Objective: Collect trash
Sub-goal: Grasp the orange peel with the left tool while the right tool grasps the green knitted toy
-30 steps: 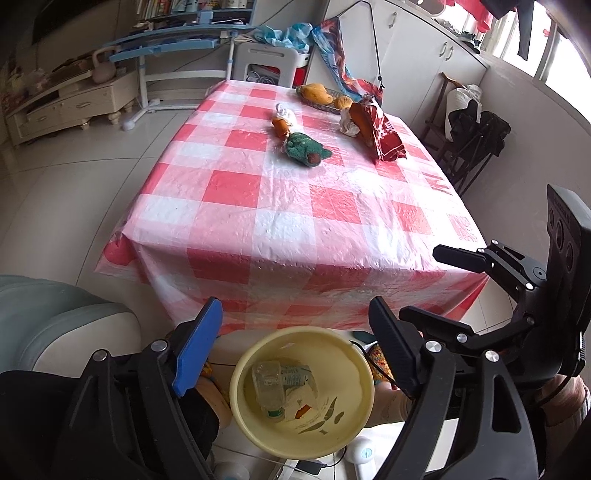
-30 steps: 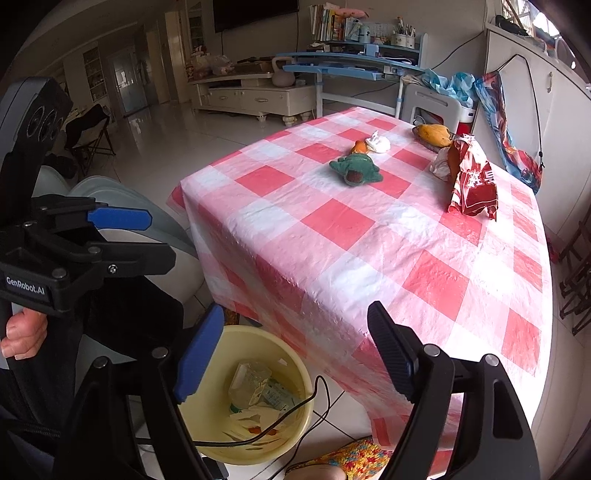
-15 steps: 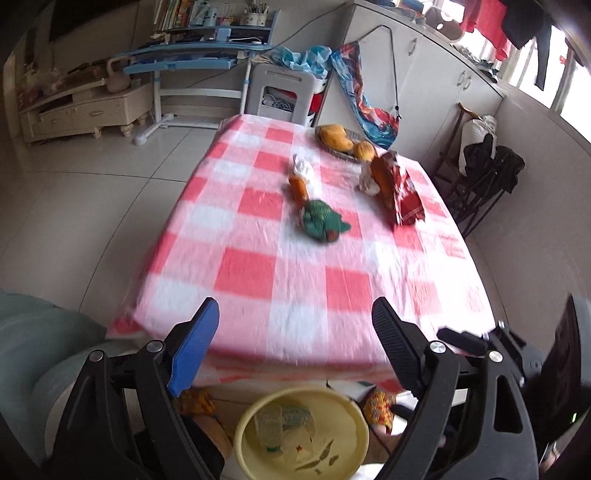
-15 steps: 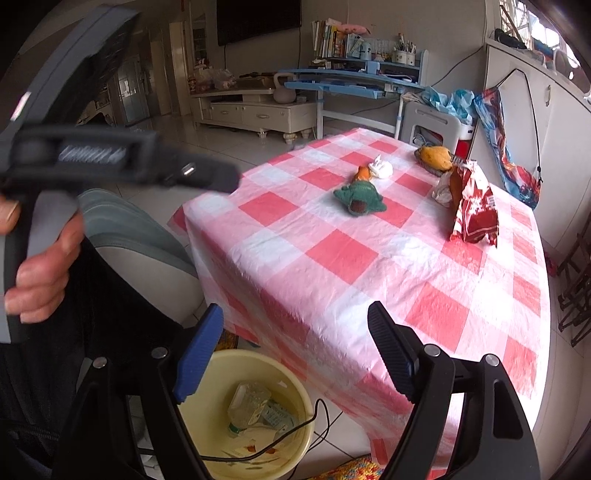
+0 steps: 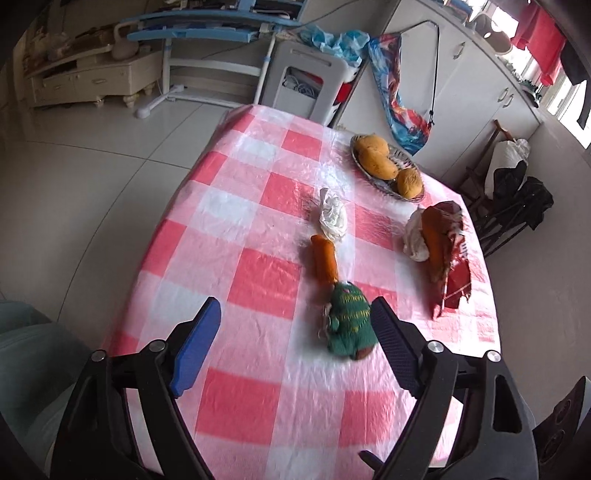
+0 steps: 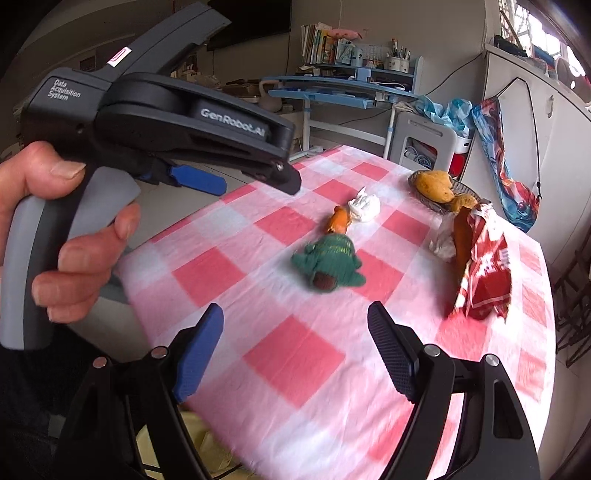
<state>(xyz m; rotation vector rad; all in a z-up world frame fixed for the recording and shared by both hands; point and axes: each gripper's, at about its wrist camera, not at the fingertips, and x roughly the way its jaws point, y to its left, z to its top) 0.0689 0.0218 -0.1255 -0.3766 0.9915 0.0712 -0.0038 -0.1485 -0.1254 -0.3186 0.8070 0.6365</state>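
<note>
On the red-and-white checked table (image 5: 258,280) lie a crumpled white tissue (image 5: 333,216), an orange carrot-like piece (image 5: 325,263), a green knitted turtle toy (image 5: 349,325), a white wad (image 5: 415,238) and a torn red snack bag (image 5: 452,266). My left gripper (image 5: 295,349) is open and empty above the table's near part, its right finger beside the turtle. My right gripper (image 6: 295,349) is open and empty over the near table edge. The turtle (image 6: 328,260), tissue (image 6: 365,207) and red bag (image 6: 484,273) lie ahead of it. The yellow bin (image 6: 177,443) shows below.
A basket of bread (image 5: 386,166) stands at the table's far right. The left gripper's body and the hand holding it (image 6: 110,155) fill the right wrist view's left side. A grey stool (image 5: 306,85) and a blue desk (image 5: 207,33) stand beyond the table.
Both grippers have risen from over the yellow bin and moved forward over the table. The left gripper now hovers near the green turtle; the bin has dropped out of its view.
</note>
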